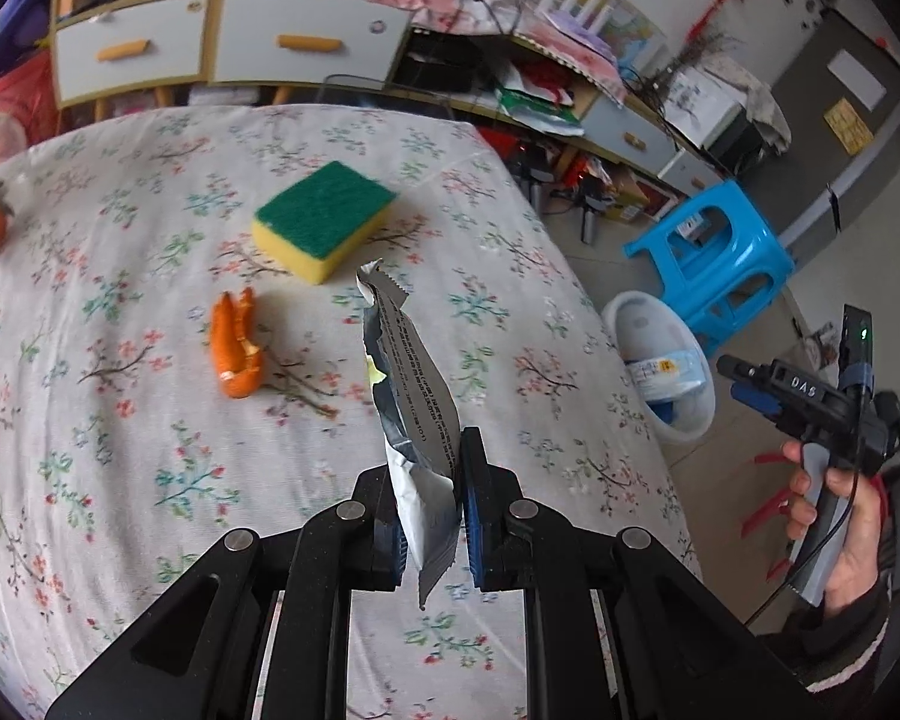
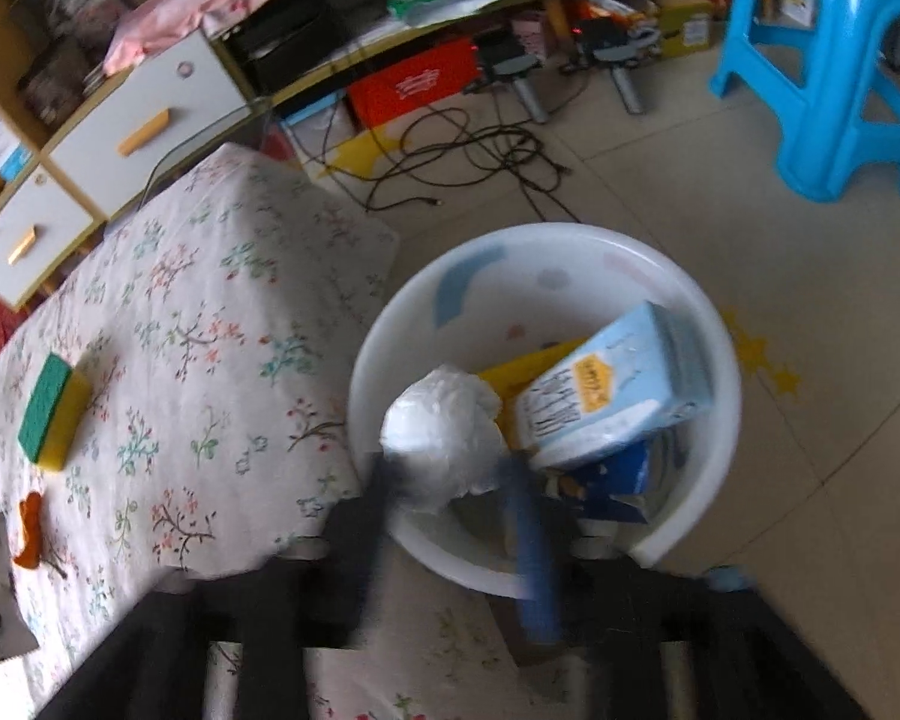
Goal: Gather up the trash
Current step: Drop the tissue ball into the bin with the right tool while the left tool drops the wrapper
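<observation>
Left gripper: clamped on silver wrapper, print unreadable. Right gripper: fingers apart, blurred, white plastic wad between; "DAS" on body.

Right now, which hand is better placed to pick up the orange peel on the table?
Right. The left gripper is shut on the wrapper, so it is busy. The right gripper is open over the bin, though farther from the orange peel.
</observation>
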{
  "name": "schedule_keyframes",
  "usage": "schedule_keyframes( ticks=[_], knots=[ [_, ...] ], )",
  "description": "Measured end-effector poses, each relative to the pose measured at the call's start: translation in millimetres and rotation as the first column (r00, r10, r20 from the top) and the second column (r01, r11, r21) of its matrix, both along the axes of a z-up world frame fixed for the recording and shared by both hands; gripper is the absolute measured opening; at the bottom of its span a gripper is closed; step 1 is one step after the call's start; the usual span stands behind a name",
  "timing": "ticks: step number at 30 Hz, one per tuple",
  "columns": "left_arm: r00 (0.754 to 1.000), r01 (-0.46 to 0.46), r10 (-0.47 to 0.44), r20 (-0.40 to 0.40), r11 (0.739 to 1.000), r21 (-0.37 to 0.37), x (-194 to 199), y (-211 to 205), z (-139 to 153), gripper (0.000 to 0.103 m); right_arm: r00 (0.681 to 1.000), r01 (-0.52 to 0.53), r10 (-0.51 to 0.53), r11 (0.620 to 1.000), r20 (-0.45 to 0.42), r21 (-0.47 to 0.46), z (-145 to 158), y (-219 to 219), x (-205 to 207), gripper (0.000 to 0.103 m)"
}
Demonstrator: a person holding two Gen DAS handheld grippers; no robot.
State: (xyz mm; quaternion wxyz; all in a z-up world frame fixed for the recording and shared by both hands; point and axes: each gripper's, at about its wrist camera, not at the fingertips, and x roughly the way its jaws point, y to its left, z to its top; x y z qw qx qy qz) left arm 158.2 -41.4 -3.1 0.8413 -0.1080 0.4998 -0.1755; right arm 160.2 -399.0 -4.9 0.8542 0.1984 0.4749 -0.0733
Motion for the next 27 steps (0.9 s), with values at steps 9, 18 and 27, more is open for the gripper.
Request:
schedule_keyframes(
  ticks=[9,18,27],
  knots=[
    [0.988,0.152,-0.152,-0.019,0.988,-0.023,17.8,-93.8,-5.5,0.015,0.997,0.071,-0.071,0.997,0.016,-0.011,8.6,-42.0,-24.1,0.071],
    [0.953,0.3,-0.301,-0.025,0.953,-0.05,39.5,-201.7,-17.9,0.015,0.991,0.133,-0.133,0.991,-0.003,0.018,2.5,-84.0,-42.0,0.071],
    [0.948,0.317,-0.315,0.049,0.948,-0.021,58.0,-244.2,-15.2,0.077,0.99,0.144,-0.144,0.989,0.001,0.017,3.7,-94.8,-45.5,0.072]
  ],
)
